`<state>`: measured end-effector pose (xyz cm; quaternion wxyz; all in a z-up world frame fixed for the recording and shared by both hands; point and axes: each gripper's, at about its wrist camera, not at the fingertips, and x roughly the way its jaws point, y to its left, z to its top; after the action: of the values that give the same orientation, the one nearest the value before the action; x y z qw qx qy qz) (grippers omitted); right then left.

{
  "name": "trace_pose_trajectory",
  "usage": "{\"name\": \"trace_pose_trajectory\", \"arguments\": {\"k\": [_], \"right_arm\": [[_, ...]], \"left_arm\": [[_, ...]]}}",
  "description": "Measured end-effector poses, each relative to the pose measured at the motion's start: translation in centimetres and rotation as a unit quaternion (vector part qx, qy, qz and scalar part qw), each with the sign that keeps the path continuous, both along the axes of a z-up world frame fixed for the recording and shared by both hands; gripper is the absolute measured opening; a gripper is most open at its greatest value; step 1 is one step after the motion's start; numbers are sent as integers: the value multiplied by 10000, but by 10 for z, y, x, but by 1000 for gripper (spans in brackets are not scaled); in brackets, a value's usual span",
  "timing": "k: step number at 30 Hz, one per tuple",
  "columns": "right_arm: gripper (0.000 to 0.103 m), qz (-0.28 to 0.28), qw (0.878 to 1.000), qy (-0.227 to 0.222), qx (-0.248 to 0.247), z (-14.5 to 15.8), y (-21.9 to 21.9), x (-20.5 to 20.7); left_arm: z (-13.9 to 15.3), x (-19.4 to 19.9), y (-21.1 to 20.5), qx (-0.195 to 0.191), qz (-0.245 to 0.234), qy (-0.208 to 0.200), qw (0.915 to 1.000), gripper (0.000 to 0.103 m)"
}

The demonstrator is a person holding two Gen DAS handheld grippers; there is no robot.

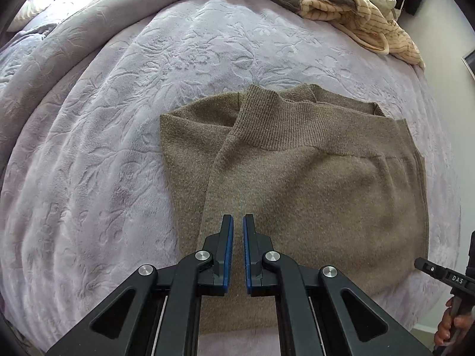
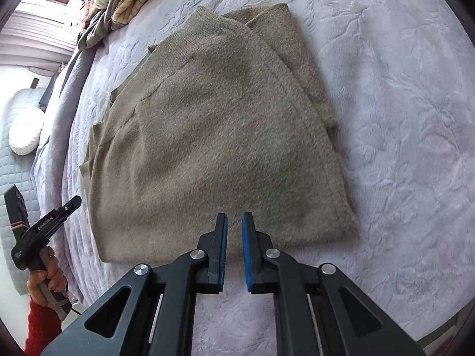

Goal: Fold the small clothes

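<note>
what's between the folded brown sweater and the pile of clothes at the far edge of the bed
Only bare lilac bedspread between sweater and pile, in the left wrist view.

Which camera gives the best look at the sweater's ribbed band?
The left wrist view: the sweater's ribbed band lies central, its ribs sharp. The right wrist view shows it farther off and slanted, its ribs faint.
</note>
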<state>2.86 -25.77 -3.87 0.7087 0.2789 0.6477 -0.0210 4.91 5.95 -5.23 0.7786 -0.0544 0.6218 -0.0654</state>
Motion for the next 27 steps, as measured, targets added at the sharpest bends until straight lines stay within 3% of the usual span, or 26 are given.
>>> {"name": "trace_pose_trajectory", "arguments": {"k": [7, 8, 9, 10, 11, 12, 16, 18, 21, 27], "right_arm": [[11, 158, 9998, -90, 9, 16, 28, -13], [11, 184, 9998, -111, 4, 19, 32, -14], [11, 206, 9997, -126, -2, 22, 36, -16], [11, 231, 9996, -140, -8, 24, 40, -18], [12, 251, 9996, -147, -19, 27, 43, -19], [14, 265, 9995, -162, -26, 30, 47, -20], [25, 274, 9993, -237, -28, 39, 59, -28], [41, 265, 9993, -254, -42, 43, 66, -31], [51, 302, 9990, -307, -77, 49, 74, -35], [70, 396, 9983, -355, -251, 60, 87, -41]], "left_arm": [[20, -21, 6, 41, -6, -60, 10000, 8], [23, -24, 7, 60, -22, -54, 10000, 25], [25, -27, 7, 102, -35, -46, 9999, 51], [30, -31, 8, 183, -7, -122, 9998, 94], [36, -34, 8, 239, 10, -305, 9992, 99], [44, -39, 7, 283, -80, -473, 9984, 99], [57, -49, 4, 310, -286, -525, 9977, 99], [62, -53, 3, 428, -270, -575, 9971, 99], [70, -59, 6, 563, -176, -649, 9961, 100], [69, -66, 16, 418, 19, -437, 9982, 100]]}}
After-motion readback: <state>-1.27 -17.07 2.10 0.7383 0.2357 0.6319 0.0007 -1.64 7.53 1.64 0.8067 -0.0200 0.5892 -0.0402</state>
